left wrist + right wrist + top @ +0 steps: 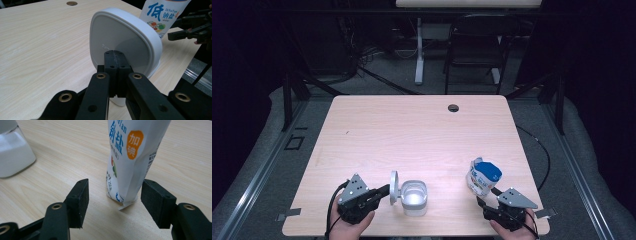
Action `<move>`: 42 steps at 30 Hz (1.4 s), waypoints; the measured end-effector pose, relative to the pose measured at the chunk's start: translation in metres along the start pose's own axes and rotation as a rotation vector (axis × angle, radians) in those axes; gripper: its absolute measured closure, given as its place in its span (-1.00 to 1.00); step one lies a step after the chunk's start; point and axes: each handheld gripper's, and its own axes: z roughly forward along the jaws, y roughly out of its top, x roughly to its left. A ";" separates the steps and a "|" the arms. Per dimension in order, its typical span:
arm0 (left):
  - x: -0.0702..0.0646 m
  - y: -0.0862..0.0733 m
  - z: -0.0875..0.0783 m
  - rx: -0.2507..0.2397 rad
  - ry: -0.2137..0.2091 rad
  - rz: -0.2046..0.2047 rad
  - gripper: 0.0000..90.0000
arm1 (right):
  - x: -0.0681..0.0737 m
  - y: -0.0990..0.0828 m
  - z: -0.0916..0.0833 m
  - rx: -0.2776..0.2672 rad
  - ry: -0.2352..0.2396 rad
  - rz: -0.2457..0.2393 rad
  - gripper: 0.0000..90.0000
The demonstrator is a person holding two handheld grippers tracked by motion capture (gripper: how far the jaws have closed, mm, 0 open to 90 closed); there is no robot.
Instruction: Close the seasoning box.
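white lid (122,37); white-and-blue salt bag (130,155), orange badge; pale wood table (412,130)

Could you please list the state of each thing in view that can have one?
Lid: flipped up, upright.
White container: open.
Salt bag: standing upright, between open jaws, unheld.
Left gripper: shut on the lid.
Right gripper: open.

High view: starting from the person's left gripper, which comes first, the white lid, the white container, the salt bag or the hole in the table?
From the left gripper:
1. White lid, clamped upright in its jaws.
2. White container, open, just right of the lid.
3. Salt bag, standing at the right by the right gripper.
4. Table hole, at the far edge.
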 end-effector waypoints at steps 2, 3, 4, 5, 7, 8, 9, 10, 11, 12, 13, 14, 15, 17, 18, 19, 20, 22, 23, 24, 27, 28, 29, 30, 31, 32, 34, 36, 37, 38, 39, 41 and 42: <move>-0.001 0.000 0.001 0.002 -0.003 0.006 1.00 | 0.000 0.000 0.000 0.002 -0.003 -0.002 -0.13; -0.002 0.000 0.001 0.004 -0.004 0.001 1.00 | 0.000 0.000 0.000 0.003 -0.003 -0.002 -0.13; -0.002 0.000 0.002 0.003 -0.005 -0.001 1.00 | 0.000 0.000 0.000 0.001 -0.001 0.000 -0.13; -0.002 0.000 0.002 0.006 -0.006 0.003 1.00 | 0.000 0.000 0.000 0.000 -0.001 0.001 -0.13; -0.004 0.001 0.004 0.008 -0.011 0.007 1.00 | 0.000 0.000 0.000 0.000 -0.001 0.000 -0.13; -0.005 0.001 0.005 0.007 -0.015 0.010 1.00 | 0.000 0.000 0.000 0.000 -0.001 0.000 -0.13; -0.006 0.002 0.006 0.010 -0.019 0.012 1.00 | 0.000 0.000 0.000 0.001 -0.001 0.001 -0.13; -0.008 0.003 0.007 0.008 -0.024 0.012 1.00 | 0.000 0.000 0.000 0.001 -0.001 0.000 -0.13; -0.009 0.003 0.009 0.008 -0.034 0.017 1.00 | 0.000 0.000 0.000 0.002 -0.001 0.000 -0.13; -0.011 0.004 0.010 0.008 -0.049 0.017 1.00 | 0.001 0.000 0.000 0.002 -0.001 0.000 -0.13; -0.014 0.004 0.011 0.015 -0.057 0.028 1.00 | 0.001 0.000 0.000 0.002 -0.001 0.000 -0.13; -0.016 0.005 0.013 0.017 -0.056 0.042 1.00 | 0.000 0.000 0.000 0.002 -0.001 -0.001 -0.13; -0.017 0.005 0.013 0.021 -0.058 0.048 1.00 | 0.000 0.000 0.000 0.002 -0.001 -0.001 -0.13; -0.018 0.006 0.014 0.021 -0.057 0.050 1.00 | 0.000 0.000 0.000 0.003 0.001 -0.001 -0.13; -0.018 0.006 0.013 0.019 -0.056 0.046 1.00 | 0.000 0.000 0.000 0.003 0.000 -0.001 -0.13; -0.017 0.006 0.013 0.020 -0.054 0.047 1.00 | 0.000 0.000 0.000 0.003 0.001 -0.002 -0.13; -0.016 0.006 0.012 0.021 -0.052 0.044 1.00 | 0.000 -0.001 0.001 0.001 0.002 0.000 -0.13; -0.014 0.006 0.011 0.016 -0.048 0.041 1.00 | 0.000 -0.001 0.001 0.001 0.003 0.001 -0.13; -0.014 0.006 0.011 0.012 -0.046 0.037 1.00 | 0.000 -0.001 0.001 -0.003 0.003 0.005 -0.13; -0.013 0.006 0.010 0.009 -0.045 0.032 1.00 | 0.000 -0.001 0.002 -0.003 0.003 0.002 -0.13; -0.011 0.006 0.009 0.009 -0.042 0.033 1.00 | 0.000 -0.001 0.001 0.002 0.004 0.001 -0.13; -0.011 0.006 0.009 0.007 -0.041 0.027 1.00 | 0.000 -0.002 0.002 -0.003 0.003 0.002 -0.13; -0.010 0.005 0.008 0.008 -0.038 0.026 1.00 | 0.000 -0.001 0.001 -0.003 0.003 0.007 -0.13; -0.008 0.005 0.008 0.005 -0.037 0.021 1.00 | 0.000 -0.001 0.001 -0.003 0.003 0.007 -0.13; -0.007 0.004 0.008 0.004 -0.035 0.017 1.00 | 0.000 -0.001 0.001 -0.001 0.003 0.006 -0.13; -0.006 0.004 0.007 0.003 -0.032 0.013 1.00 | -0.001 -0.001 0.000 0.001 0.002 0.004 -0.13; -0.004 0.003 0.005 0.003 -0.027 0.002 1.00 | -0.001 -0.001 0.000 0.001 0.000 0.006 -0.13; 0.000 0.002 0.004 0.000 -0.020 -0.001 1.00 | -0.002 -0.001 0.000 -0.005 -0.005 0.009 -0.13; 0.001 0.001 0.003 -0.003 -0.017 -0.011 1.00 | -0.001 0.000 0.000 -0.004 -0.004 0.011 -0.13; 0.003 0.000 0.002 -0.002 -0.015 -0.011 1.00 | -0.001 0.000 0.000 -0.007 -0.003 0.011 -0.13; 0.005 0.000 0.000 0.005 -0.009 -0.010 1.00 | -0.001 0.000 -0.001 -0.004 -0.004 0.007 -0.13; 0.009 -0.001 -0.001 -0.009 -0.001 -0.025 1.00 | -0.001 0.001 -0.001 -0.004 -0.006 0.007 -0.13; 0.011 -0.002 -0.002 -0.009 0.004 -0.030 1.00 | -0.001 0.001 -0.001 -0.004 -0.006 0.008 -0.13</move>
